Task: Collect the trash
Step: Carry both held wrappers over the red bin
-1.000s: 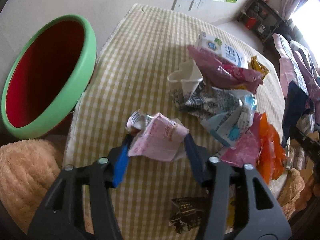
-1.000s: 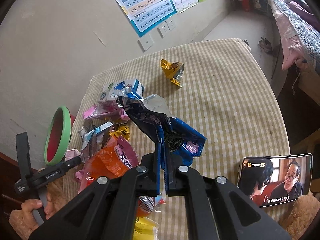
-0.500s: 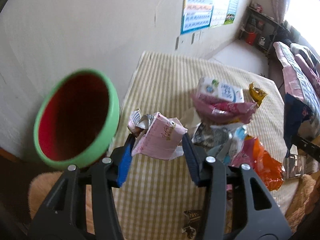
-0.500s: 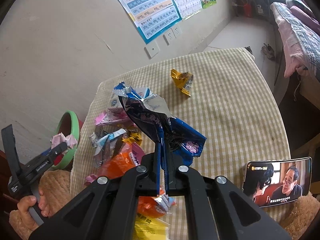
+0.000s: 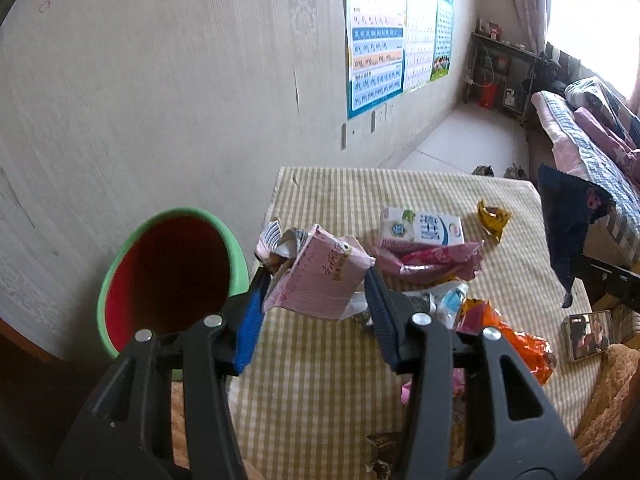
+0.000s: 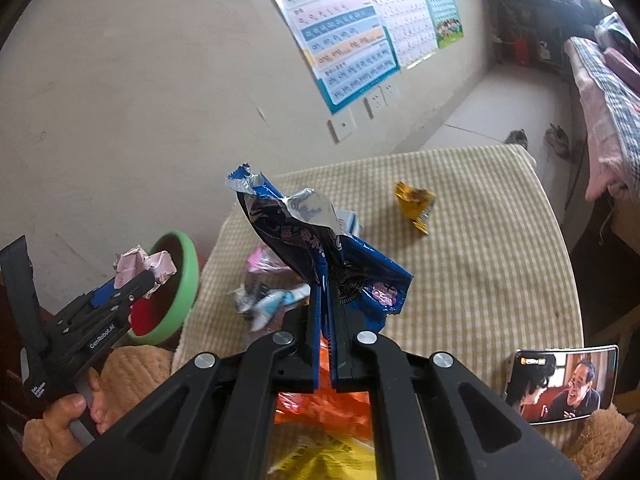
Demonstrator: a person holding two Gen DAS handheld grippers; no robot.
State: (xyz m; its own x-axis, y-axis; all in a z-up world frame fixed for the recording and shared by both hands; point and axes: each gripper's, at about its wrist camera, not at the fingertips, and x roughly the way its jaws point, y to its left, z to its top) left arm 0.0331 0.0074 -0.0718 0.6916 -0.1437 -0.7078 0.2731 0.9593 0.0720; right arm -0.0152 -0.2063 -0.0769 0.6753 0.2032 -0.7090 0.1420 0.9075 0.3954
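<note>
My left gripper is shut on a crumpled pink carton, held in the air just right of the green-rimmed red bin. The right wrist view shows that same left gripper with the pink carton in front of the bin. My right gripper is shut on a dark blue snack bag, lifted above the checked table. That blue bag hangs at the right edge of the left wrist view. Loose wrappers lie on the table below.
On the table lie a white milk carton, a pink wrapper, an orange bag, a gold wrapper and a phone playing video. A hand holds the left gripper. The wall stands close behind the bin.
Both grippers rose off the table with their loads. The left one swung with the pink carton toward the bin, which now looks smaller and lower. The blue bag stayed clamped.
</note>
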